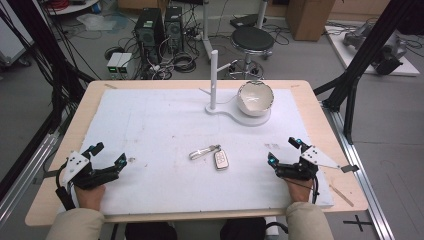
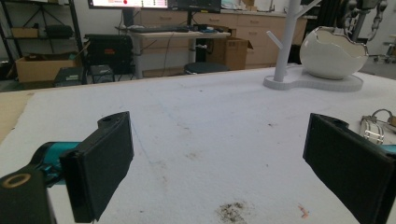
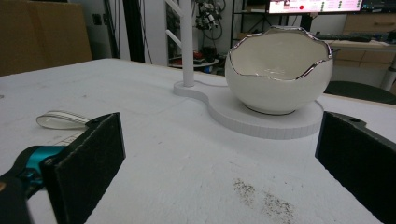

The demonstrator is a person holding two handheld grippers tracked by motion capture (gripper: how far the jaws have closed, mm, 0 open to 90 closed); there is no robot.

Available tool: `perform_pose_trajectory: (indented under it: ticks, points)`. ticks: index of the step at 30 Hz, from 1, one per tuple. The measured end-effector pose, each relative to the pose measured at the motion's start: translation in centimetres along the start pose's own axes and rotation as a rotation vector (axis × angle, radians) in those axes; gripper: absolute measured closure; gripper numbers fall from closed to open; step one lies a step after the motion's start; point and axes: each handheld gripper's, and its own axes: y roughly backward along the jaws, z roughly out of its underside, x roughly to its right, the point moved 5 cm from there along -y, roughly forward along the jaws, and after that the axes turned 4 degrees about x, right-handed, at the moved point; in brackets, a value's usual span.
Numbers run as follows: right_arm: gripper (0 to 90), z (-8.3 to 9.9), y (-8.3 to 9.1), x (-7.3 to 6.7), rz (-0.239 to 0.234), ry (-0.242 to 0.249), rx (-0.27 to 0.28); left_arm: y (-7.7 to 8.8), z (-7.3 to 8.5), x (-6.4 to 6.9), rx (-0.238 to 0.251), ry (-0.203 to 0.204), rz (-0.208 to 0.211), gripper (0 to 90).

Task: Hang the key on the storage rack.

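Both tools spread wide, nothing held: my left tool [image 1: 107, 155] and right tool [image 1: 285, 150] rest at the near surface [image 1: 150, 120] corners, flanking the car key [image 1: 220, 160] lying mid-surface, well short of the egg-shaped bowl [image 1: 255, 97].

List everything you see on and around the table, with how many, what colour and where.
Key fob: one, silver, mid-table between the tools, on a ring with a strap.
Strap: one, white, left of the fob.
Bowl: one, white eggshell shape with a silver rim, on the stand's base, far right.
Stand: one, white, upright post with pegs, far centre.
Mat: one, white, covering the tabletop.
Table: one, light wood.
Stool: one, black, behind the table.
Computer towers: two, black, on the floor behind.
Left tool: one, black, near left, jaws open.
Right tool: one, black, near right, jaws open.
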Motion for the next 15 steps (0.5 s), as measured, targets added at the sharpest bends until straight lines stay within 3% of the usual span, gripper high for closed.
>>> perform_pose_trajectory:
  ticks: [15]
  points:
    - [0.6, -0.03, 0.04, 0.12, 0.009, -0.004, 0.009, 0.03, 0.0, 0.08, 0.001, -0.007, 0.0, 9.0]
